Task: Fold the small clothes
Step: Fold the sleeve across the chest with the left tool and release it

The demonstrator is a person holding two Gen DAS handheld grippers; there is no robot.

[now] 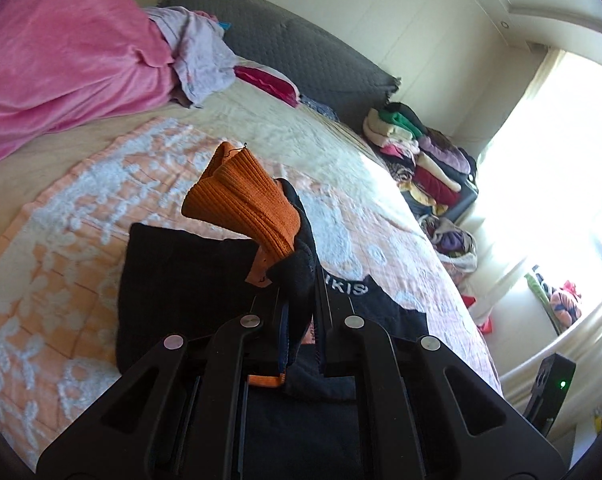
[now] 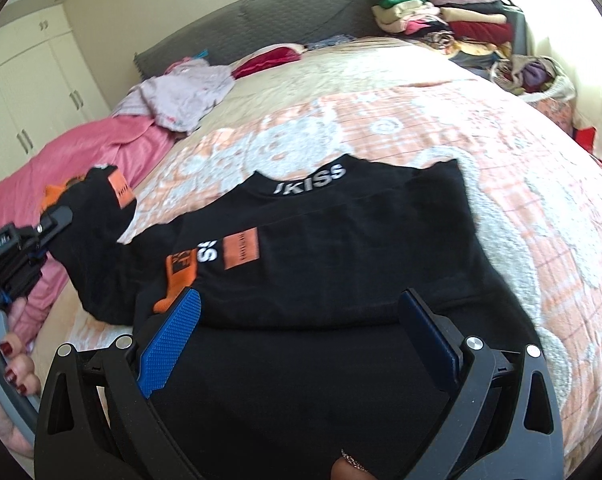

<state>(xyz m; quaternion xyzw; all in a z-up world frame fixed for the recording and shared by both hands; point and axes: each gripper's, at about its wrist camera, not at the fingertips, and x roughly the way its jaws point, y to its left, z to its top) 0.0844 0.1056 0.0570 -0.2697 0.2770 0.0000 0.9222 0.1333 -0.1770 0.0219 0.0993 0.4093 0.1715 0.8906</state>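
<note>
A small black top [image 2: 341, 264] with a white "KISS" collar print and orange patches lies spread on the peach-and-white bedspread [image 2: 521, 208]. My left gripper [image 1: 297, 304] is shut on its left sleeve just behind the orange ribbed cuff [image 1: 245, 200], which is lifted off the bed. The right wrist view shows that gripper [image 2: 55, 220] at the left edge with the sleeve [image 2: 97, 208] raised, and a hand [image 2: 5, 364] on its handle. My right gripper [image 2: 301, 336] stands open low over the top's hem, its blue pads [image 2: 169, 340] wide apart and pressing on nothing.
A pink blanket [image 1: 61, 64] and a crumpled lilac garment [image 1: 201, 56] lie at the bed's far side by the grey headboard [image 1: 301, 48]. Stacks of folded clothes [image 1: 421, 152] and a bag of clothes [image 2: 537, 76] sit near the bright window. White wardrobe doors [image 2: 29, 92] stand behind.
</note>
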